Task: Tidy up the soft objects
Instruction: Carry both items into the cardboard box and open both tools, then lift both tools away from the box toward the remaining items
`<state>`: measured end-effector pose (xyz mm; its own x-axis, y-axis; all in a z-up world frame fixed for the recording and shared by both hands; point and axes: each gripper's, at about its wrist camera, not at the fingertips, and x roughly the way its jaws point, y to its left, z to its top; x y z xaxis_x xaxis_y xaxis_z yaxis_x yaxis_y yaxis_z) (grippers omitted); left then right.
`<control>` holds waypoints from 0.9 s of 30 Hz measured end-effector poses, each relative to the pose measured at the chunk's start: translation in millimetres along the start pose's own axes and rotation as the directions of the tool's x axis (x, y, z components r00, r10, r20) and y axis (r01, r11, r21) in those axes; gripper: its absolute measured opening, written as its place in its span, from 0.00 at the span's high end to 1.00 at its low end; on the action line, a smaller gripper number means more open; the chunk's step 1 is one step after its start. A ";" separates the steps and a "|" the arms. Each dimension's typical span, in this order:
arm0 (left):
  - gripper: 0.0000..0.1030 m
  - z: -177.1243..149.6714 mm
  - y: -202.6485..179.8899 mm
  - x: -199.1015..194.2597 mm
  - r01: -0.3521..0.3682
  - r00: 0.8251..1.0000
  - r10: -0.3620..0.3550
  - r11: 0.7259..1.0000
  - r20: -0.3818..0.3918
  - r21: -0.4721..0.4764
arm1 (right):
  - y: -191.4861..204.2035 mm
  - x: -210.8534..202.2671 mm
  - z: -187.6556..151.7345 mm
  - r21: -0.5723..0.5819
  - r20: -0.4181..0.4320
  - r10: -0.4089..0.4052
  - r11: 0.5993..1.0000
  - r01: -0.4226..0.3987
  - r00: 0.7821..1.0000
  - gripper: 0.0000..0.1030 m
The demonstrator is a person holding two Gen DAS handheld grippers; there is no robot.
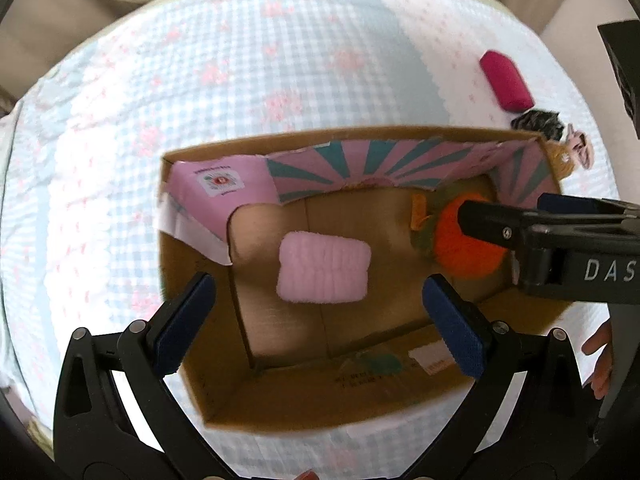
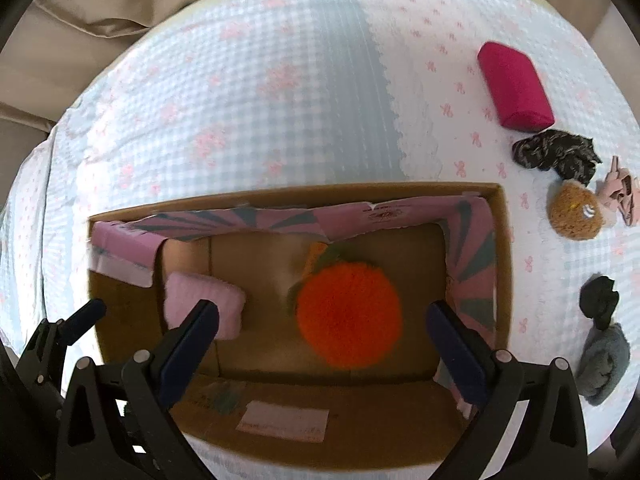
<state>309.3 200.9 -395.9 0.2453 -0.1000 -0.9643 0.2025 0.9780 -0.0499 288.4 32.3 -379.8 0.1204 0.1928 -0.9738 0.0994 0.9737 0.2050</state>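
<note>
Already two soft items are kept inside the open brown cardboard box (image 2: 296,194): a fluffy orange pom-pom fruit (image 2: 349,314) & a pink plush pillow (image 1: 323,272). Left gripper (image 1: 324,320) & right gripper (image 2: 322,340) are held spread, empty, above it; a magenta cushion (image 2: 515,86) is left outside, prob. next.

Matt brown cardboard box (image 2: 502,240) holds a fuzzy orange plush (image 2: 348,314) beside a pink terry pad (image 2: 206,304); puckered gingham cloth (image 2: 280,100) lies beneath the box.

Black gripper (image 2: 322,344), navy pads (image 2: 456,350)
</note>
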 end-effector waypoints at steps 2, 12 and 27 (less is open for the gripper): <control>0.00 -2.5 -1.2 -11.4 0.001 1.000 -0.001 1.000 0.019 -0.006 | 3.9 -11.9 -5.6 -0.012 0.022 -0.001 1.000 0.001 1.000 0.00; 0.00 -37.1 -4.6 -90.6 -0.006 0.991 0.009 1.000 0.131 -0.027 | 26.3 -94.5 -44.4 -0.080 0.170 -0.019 0.996 0.033 0.985 0.00; 0.00 -91.0 -20.0 -208.1 0.010 0.952 0.016 0.997 0.304 -0.082 | 11.7 -222.7 -132.5 -0.053 0.406 -0.063 0.994 0.092 0.912 0.00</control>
<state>167.9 218.9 -217.9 0.5254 -0.1357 -0.8400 0.1262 0.9887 -0.0807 131.9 16.9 -173.6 0.5047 0.0653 -0.8608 0.0579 0.9923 0.1093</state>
